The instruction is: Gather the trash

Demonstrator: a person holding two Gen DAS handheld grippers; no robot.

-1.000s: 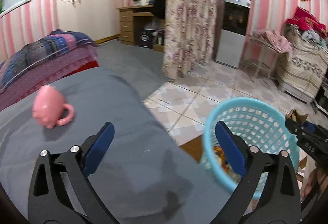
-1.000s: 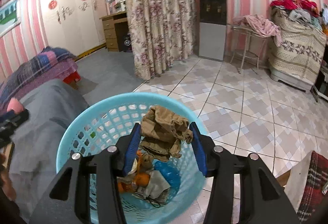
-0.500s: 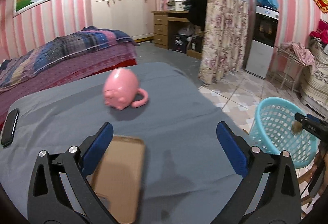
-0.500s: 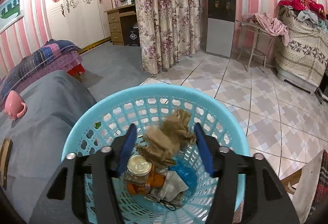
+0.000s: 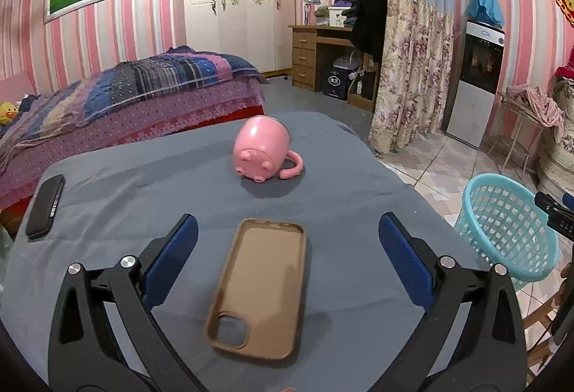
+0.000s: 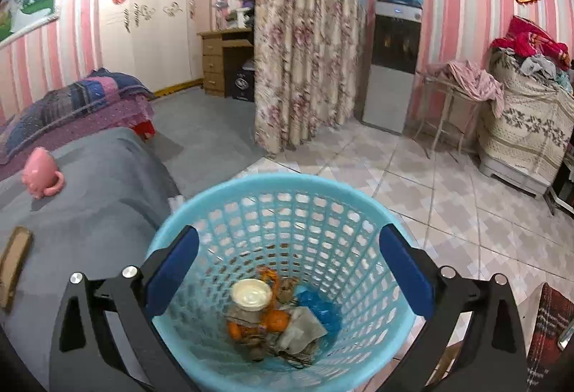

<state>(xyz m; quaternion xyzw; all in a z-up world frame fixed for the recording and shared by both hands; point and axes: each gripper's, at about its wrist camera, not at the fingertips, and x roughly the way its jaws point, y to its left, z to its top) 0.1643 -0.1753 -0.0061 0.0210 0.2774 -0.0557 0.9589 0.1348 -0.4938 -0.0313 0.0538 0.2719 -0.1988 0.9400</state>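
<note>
Between the blue pads of the right gripper (image 6: 288,264), the brown crumpled paper seen a second ago is gone; the jaws are opening wide, holding nothing, above the blue trash basket (image 6: 251,187). Left gripper (image 5: 288,248) spreads empty over a brown phone case (image 5: 262,284); pink mug (image 5: 263,150) at twelve o'clock.

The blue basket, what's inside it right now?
In the blue basket: a jar with a cream lid, orange peel, a blue wrapper and grey paper. Anything beneath that pile is covered.
</note>
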